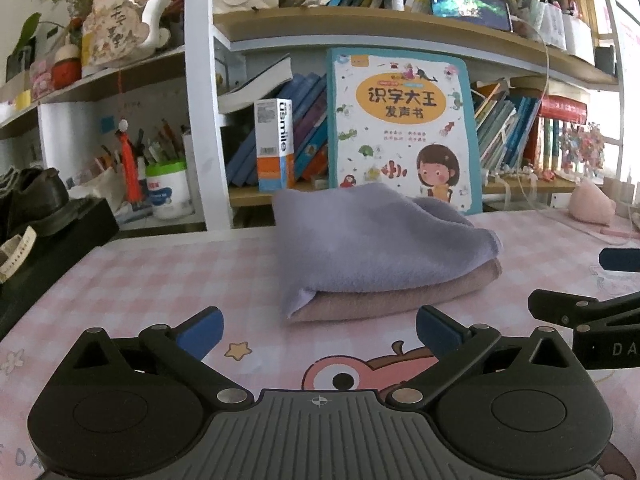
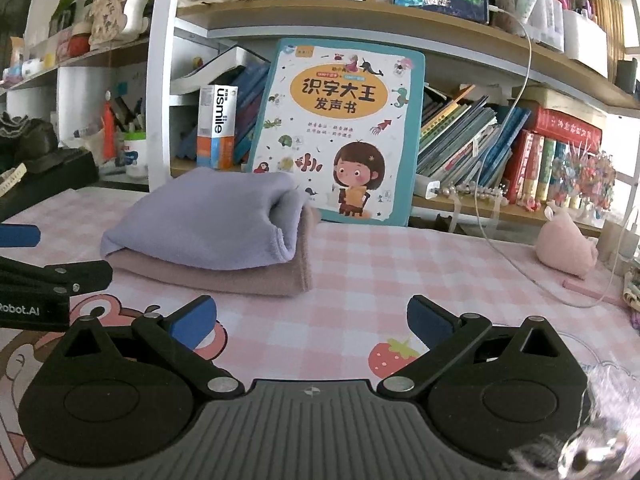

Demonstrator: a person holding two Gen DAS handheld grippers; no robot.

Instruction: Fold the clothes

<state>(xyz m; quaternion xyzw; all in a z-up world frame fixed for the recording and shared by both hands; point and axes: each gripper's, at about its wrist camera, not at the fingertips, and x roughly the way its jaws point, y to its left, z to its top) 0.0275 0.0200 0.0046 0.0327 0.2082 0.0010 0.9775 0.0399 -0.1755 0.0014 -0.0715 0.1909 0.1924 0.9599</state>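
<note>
A folded lavender cloth (image 1: 376, 240) lies on top of a folded dusty-pink cloth (image 1: 396, 296) on the pink checked table mat (image 1: 160, 276). The stack also shows in the right wrist view, lavender cloth (image 2: 204, 216) over pink cloth (image 2: 240, 278). My left gripper (image 1: 320, 330) is open and empty, just in front of the stack. My right gripper (image 2: 312, 320) is open and empty, in front of and to the right of the stack. Each gripper's side shows at the edge of the other's view.
A children's book (image 1: 400, 128) leans on the bookshelf right behind the stack. A black box with shoes (image 1: 44, 216) stands at the left. A pink plush toy (image 2: 568, 244) and a white cable (image 2: 520, 264) lie at the right.
</note>
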